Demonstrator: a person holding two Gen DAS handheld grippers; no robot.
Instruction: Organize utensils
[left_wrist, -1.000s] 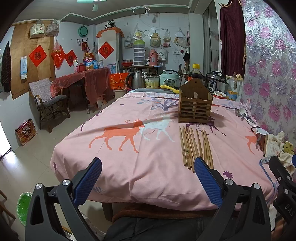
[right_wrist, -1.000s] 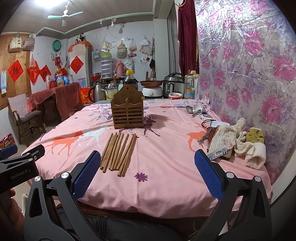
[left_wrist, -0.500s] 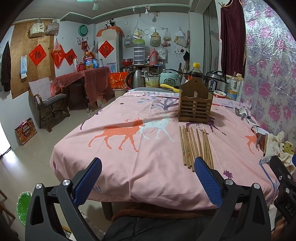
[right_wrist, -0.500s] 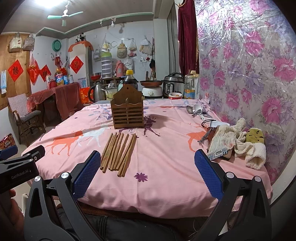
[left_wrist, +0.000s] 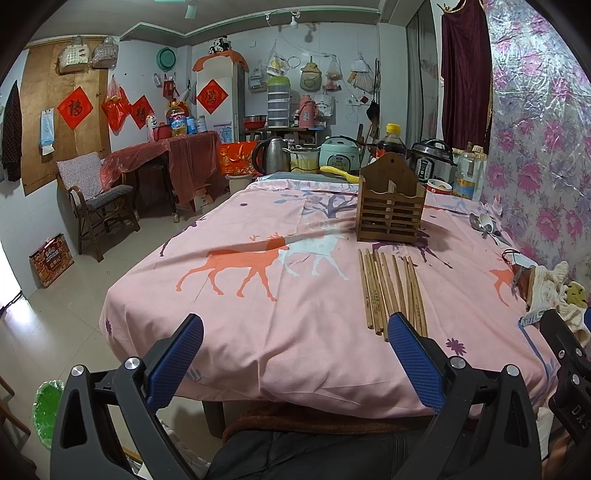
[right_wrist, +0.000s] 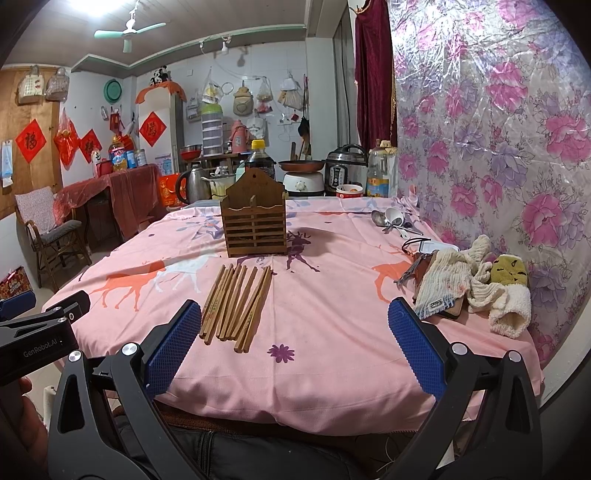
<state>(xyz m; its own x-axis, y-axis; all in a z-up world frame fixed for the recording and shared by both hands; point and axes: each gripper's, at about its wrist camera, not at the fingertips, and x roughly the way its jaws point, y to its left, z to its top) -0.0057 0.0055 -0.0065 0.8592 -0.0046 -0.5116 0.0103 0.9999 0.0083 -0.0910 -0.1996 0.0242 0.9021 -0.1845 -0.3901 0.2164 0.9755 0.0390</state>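
Observation:
Several wooden chopsticks (left_wrist: 391, 288) lie side by side on the pink tablecloth (left_wrist: 295, 314), also in the right wrist view (right_wrist: 236, 302). A slatted wooden utensil holder (left_wrist: 389, 206) stands upright behind them (right_wrist: 254, 219). Several metal spoons (right_wrist: 391, 220) lie at the far right by the wall (left_wrist: 484, 225). My left gripper (left_wrist: 295, 363) is open and empty, held before the table's near edge, left of the chopsticks. My right gripper (right_wrist: 293, 350) is open and empty, near the chopsticks' near ends.
A pile of cloths and a sponge (right_wrist: 476, 284) lies at the table's right edge, by the flowered wall. Cookers, a kettle and bottles (right_wrist: 343, 171) crowd the far end. A chair (left_wrist: 96, 206) stands on the floor at the left.

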